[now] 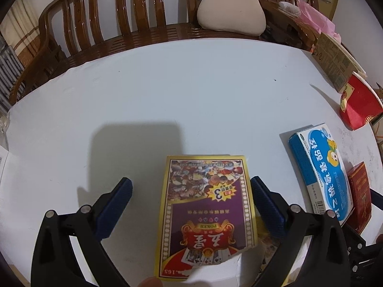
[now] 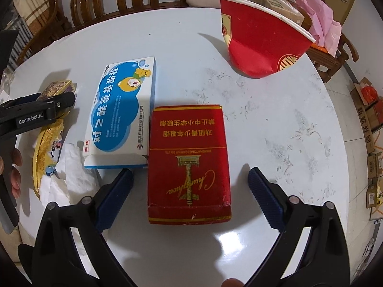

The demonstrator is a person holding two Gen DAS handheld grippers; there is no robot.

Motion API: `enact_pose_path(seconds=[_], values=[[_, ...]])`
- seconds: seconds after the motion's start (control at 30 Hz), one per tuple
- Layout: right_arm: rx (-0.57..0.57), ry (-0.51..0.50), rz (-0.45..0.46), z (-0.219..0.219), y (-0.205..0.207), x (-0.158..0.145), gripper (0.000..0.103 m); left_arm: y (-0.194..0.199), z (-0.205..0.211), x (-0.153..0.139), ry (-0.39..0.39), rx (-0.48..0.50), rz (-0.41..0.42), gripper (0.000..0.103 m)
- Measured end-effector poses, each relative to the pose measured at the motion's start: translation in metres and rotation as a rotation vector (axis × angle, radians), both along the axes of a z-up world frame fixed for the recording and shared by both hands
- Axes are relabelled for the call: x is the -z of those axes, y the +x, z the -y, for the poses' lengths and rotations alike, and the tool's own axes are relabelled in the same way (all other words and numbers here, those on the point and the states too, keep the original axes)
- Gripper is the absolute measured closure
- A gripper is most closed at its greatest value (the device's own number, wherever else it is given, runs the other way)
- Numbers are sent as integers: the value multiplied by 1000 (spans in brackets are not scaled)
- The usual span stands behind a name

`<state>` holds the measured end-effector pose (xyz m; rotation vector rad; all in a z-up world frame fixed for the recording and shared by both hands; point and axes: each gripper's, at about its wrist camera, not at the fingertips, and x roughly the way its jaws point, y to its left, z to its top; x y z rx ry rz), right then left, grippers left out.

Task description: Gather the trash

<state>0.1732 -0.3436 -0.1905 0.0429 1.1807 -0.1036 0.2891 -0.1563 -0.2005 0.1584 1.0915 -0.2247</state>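
The playing-card box point(image 1: 205, 211) lies between the fingers of the left gripper point(image 1: 191, 205), its long axis running along them, so a squeeze would catch its narrow sides; the finger at 3 o'clock looks to be touching or just beside the box edge, the one at 9 o'clock stands apart, so the fingers are spread and nothing is gripped yet. The box casts a shadow on the table point(image 1: 167, 91) toward 11 o'clock, which suggests it may sit slightly raised, though I cannot tell for certain. The right gripper point(image 2: 190, 191) straddles the red cigarette pack point(image 2: 189, 165) the same way, fingers parted with a gap on each side, the pack flat on the table. Just beside the pack at 10 o'clock lies the blue-and-white medicine box point(image 2: 122, 117), edges almost touching. At 1 o'clock, well apart, a flattened red paper cup point(image 2: 263, 45) rests on its side. At 9 o'clock a yellow snack wrapper point(image 2: 46, 148) and crumpled white tissue point(image 2: 69, 169) sit together near the table edge. Each gripper seems lined up to take one item.
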Motion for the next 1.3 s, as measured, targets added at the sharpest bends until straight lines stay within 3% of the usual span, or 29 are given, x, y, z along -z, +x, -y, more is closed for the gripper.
enact_pose_path(seconds=[0.13,0.2,0.23,0.3,0.8,1.03,1.3], values=[[-27,0,17,-4,2,-2,27,0,-4,1,-22,-11,3,8],[-42,-2,30,-7,0,-5,46,-3,-3,-1,-27,-6,15,18],[-44,-1,33,-8,0,-5,48,-4,-3,-2,-29,-5,19,21],[-40,-1,34,-8,1,-5,48,-6,-3,-5,-32,-11,31,45],[-15,1,48,-8,-5,-5,50,-14,-18,-11,-45,-39,19,45],[-19,11,97,-7,-19,-29,50,-26,-22,-30,-59,-42,53,45],[-24,17,173,-10,-45,-68,50,-56,-34,-72,-73,-33,119,45]])
